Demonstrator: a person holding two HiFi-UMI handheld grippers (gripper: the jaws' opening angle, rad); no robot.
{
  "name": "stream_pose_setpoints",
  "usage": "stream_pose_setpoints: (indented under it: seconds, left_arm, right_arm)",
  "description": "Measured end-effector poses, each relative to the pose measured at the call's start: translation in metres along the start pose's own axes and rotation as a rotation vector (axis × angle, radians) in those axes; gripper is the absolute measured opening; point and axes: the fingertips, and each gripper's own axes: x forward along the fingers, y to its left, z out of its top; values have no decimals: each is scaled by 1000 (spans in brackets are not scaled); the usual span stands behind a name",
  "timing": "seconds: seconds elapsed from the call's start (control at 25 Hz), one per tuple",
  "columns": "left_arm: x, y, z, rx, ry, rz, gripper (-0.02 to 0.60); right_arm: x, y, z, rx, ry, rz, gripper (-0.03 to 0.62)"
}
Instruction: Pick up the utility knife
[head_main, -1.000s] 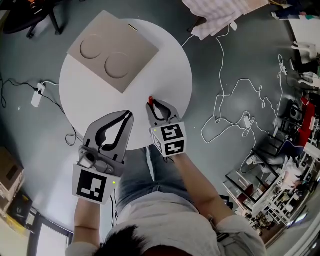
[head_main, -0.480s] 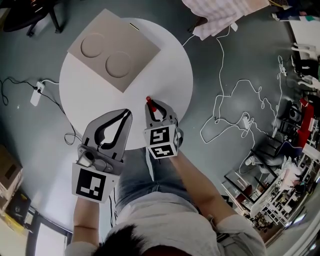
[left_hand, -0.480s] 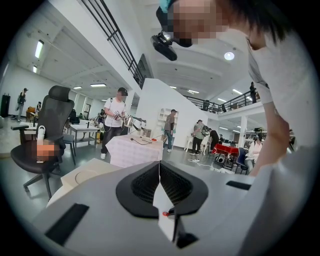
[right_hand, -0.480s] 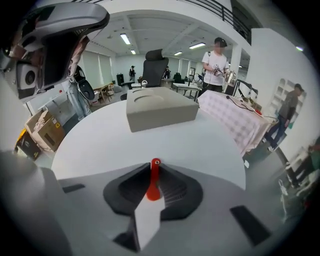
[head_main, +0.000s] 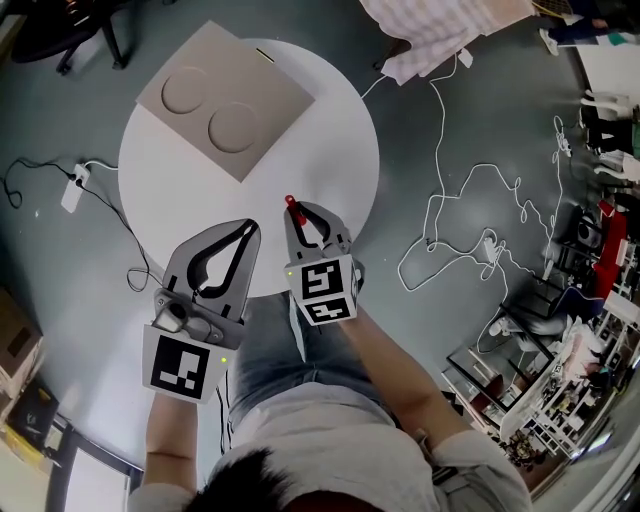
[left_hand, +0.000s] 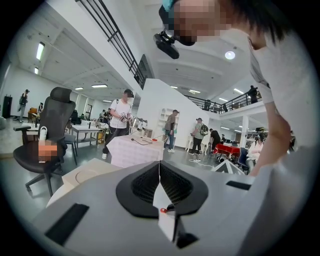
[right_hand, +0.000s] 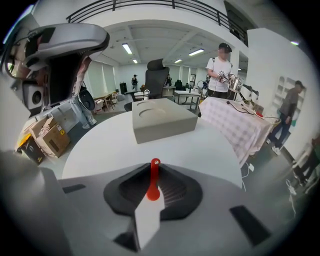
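Note:
The utility knife (head_main: 290, 203) is a slim red tool, and my right gripper (head_main: 298, 212) is shut on it above the near edge of the round white table (head_main: 330, 140). In the right gripper view its red end (right_hand: 154, 177) sticks out between the fingertips of the right gripper (right_hand: 155, 166), over the table (right_hand: 110, 145). My left gripper (head_main: 250, 230) hovers beside it on the left, shut with nothing between its fingers. In the left gripper view its jaws (left_hand: 159, 164) meet in a thin line.
A flat cardboard box (head_main: 225, 100) with two round dents lies on the far left part of the table. White cables (head_main: 470, 200) trail over the grey floor on the right. A power strip (head_main: 75, 190) lies on the left. People stand in the hall behind.
My right gripper has shifted a little to the left with the knife still in it. The left gripper has stayed where it was.

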Motion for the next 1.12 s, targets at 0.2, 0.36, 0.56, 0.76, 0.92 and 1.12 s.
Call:
stream_pose_setpoints:
  seconds: [0.2,0.36,0.56,0.76,0.92,1.12]
  left_arm:
    - [1,-17,9,17,-16,-8,11]
    - [2,-37,18,30,-26,-15,11]
    - [3,-64,34,63,-55,-23,11]
    - [2,-98,50,90,-77,-29,11]
    - [3,-123,63,115,-96,-27,11]
    - [3,-151,79,142,-128,-18,11]
  right_arm:
    - [-25,2,24,11,-104,34,55]
    - [-58,-3,43,-3,-182,50,55]
    - [-103,-16,67,-11,-298,57,55]
    - [-155,-27,83,-11,-400,68,55]
    - [-197,-34,94,-31,-481,85,55]
    - [-247,-45,99,-18,-575,114,55]
